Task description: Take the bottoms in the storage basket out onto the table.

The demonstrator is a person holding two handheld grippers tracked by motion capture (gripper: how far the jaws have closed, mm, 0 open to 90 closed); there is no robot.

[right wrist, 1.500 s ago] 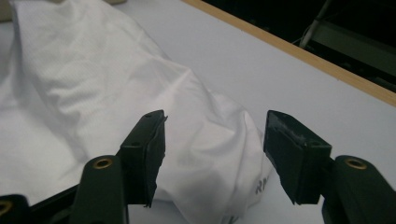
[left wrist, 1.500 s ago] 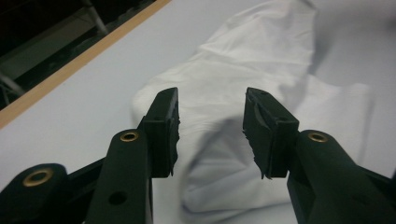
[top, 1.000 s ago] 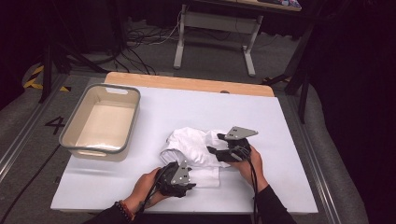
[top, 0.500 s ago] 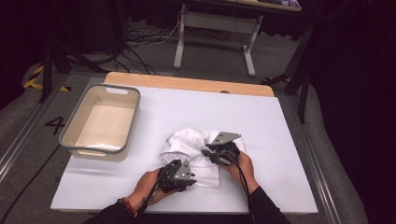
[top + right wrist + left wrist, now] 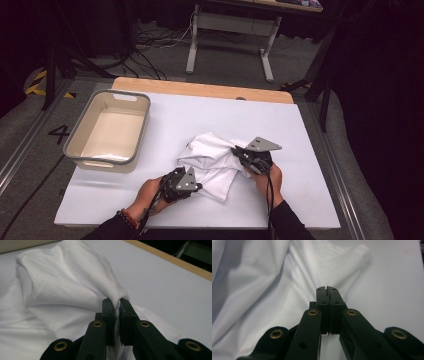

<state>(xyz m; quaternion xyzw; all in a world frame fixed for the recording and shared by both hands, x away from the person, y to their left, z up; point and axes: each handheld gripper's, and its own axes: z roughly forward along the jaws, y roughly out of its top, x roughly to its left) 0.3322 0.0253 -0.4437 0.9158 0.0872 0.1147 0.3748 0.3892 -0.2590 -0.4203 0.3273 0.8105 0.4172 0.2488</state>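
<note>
While the white garment (image 5: pixel 212 160) lies crumpled near the middle of the white table (image 5: pixel 310 130), the left gripper (image 5: pixel 327 290) has just pinched shut on its near edge, and the right gripper (image 5: pixel 117 303) has just clamped a fold at its right side. The step in hand appears to be the grasp; next, a level spreading pull seems required. The empty tub (image 5: pixel 80 150) stands well apart. The floor is marked "4" (image 5: pixel 59 133).
</note>
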